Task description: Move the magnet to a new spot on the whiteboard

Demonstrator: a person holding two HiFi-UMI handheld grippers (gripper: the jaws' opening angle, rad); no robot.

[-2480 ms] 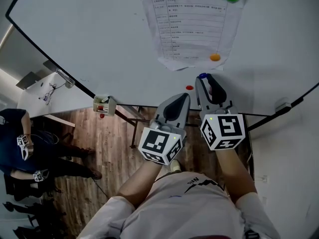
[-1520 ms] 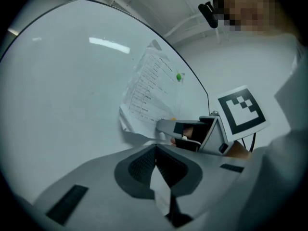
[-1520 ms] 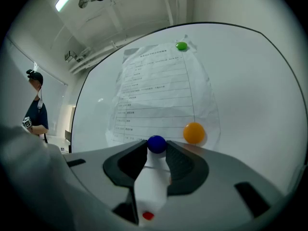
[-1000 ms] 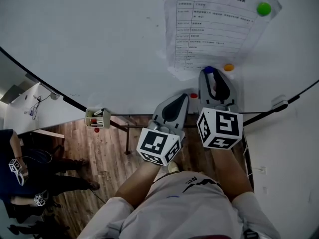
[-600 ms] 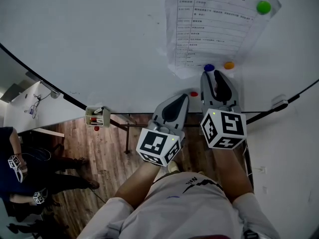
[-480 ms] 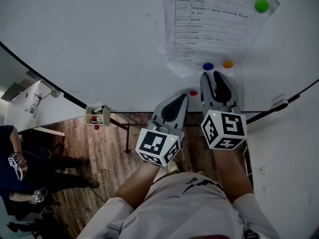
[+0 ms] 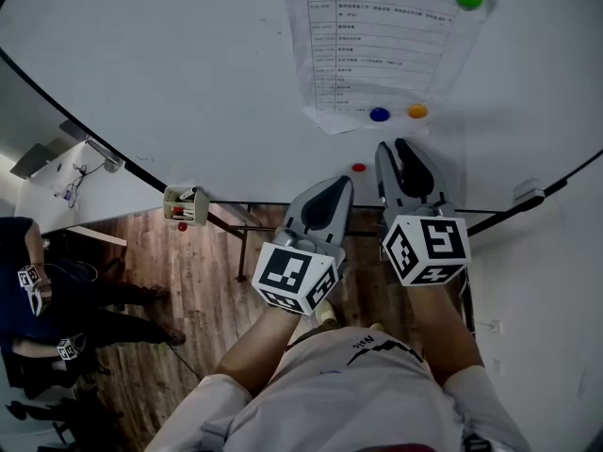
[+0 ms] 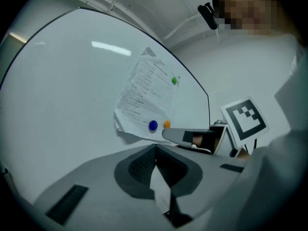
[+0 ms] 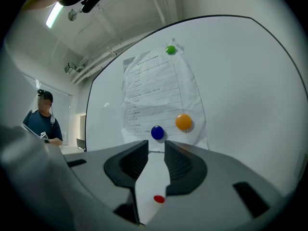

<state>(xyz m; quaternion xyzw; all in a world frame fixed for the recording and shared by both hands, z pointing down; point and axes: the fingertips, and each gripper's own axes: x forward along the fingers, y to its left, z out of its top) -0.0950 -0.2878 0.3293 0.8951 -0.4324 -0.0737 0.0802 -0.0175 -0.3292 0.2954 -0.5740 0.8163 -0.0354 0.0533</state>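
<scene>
The sheet (image 7: 377,45) is cut off at the head view's far edge, and its print is too small to read. The blue magnet (image 9: 157,132) is a round disc with no long axis. Its flat face looks out from the whiteboard (image 7: 188,64). It sits at the sheet's near edge, just left of the orange magnet (image 9: 183,121).

Your right gripper (image 9: 156,150) is spread and grips nothing. It is near the blue magnet, and its jaws have just been closing a little. Your left gripper (image 8: 155,148) is pressed together. The right gripper view shows the red magnet (image 9: 159,198) through the jaw gap; the left gripper view does not show it.
</scene>
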